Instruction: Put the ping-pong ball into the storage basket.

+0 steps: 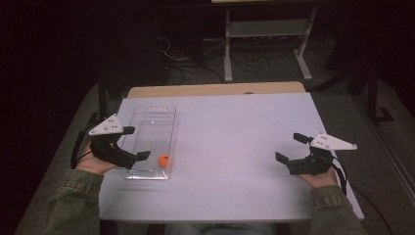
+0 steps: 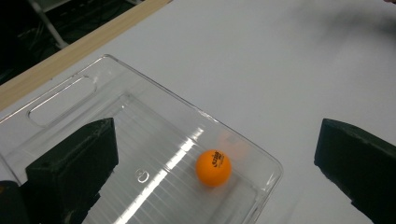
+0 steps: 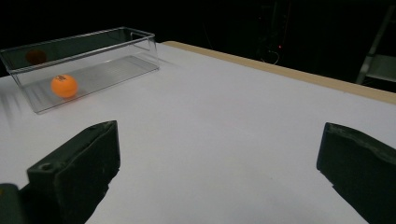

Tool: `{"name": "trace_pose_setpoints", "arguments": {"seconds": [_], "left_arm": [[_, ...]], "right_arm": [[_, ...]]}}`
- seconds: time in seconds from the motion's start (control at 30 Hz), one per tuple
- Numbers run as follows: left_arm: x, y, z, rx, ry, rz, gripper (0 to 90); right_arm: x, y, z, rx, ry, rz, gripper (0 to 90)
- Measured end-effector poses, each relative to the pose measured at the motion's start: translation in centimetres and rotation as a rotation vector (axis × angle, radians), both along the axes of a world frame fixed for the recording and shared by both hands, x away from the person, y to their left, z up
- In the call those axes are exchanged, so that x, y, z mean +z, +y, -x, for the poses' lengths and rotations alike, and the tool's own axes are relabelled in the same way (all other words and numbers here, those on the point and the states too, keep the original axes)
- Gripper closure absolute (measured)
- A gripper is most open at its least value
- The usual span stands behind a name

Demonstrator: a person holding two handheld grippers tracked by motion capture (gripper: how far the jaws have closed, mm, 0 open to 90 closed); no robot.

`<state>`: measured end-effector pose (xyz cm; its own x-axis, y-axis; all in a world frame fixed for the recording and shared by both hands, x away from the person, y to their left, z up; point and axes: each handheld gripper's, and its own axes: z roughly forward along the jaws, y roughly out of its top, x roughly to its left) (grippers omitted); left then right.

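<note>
Sitting inside the clear plastic bin point(image 1: 149, 142), the orange ball point(image 1: 164, 160) rests on the ribbed bin floor near the corner closest to the person, on the bin's right side as seen from the high view. In the left gripper view the ball point(image 2: 213, 167) shows black print on top and lies just inside the bin point(image 2: 74, 88) wall, with a faint orange reflection on the wall behind it. In the right gripper view the ball point(image 3: 64, 86) is seen through the bin point(image 3: 116, 49) side, near the end facing the camera.

Left tool point(image 1: 132, 143) hovers over the bin's near-left part — jaws wide apart, nothing between them, not touching the ball; one jaw over the bin, the other pointing toward the ball. Held by the left hand point(image 1: 93, 164), green sleeve below it.

Right tool point(image 1: 292, 148) is well apart from the bin, over the bare right side of the table point(image 1: 235, 127) — jaws spread, empty. Right hand point(image 1: 320, 177) grips it from below.

The table has a pale top with a wooden strip along the far edge. Bin stands lengthwise on the left part of the table. Beyond the table, dark floor with cables and a white metal frame point(image 1: 266, 44).
</note>
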<state>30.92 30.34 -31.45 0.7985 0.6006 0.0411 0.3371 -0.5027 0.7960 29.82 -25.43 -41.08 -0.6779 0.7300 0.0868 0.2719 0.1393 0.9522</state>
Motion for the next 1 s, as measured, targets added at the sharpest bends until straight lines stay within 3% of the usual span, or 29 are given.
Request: {"name": "trace_pose_setpoints", "arguments": {"seconds": [0.57, 1.0], "left_arm": [[-1.2, 1.4, 0.9, 0.061, -0.062, 0.084, 0.0], [-3.2, 2.4, 1.6, 0.087, -0.068, 0.134, 0.0]], "right_arm": [[0.0, 0.0, 0.0, -0.003, 0.001, -0.002, 0.0], [0.0, 0.0, 0.1, -0.003, 0.003, -0.003, 0.0]]}}
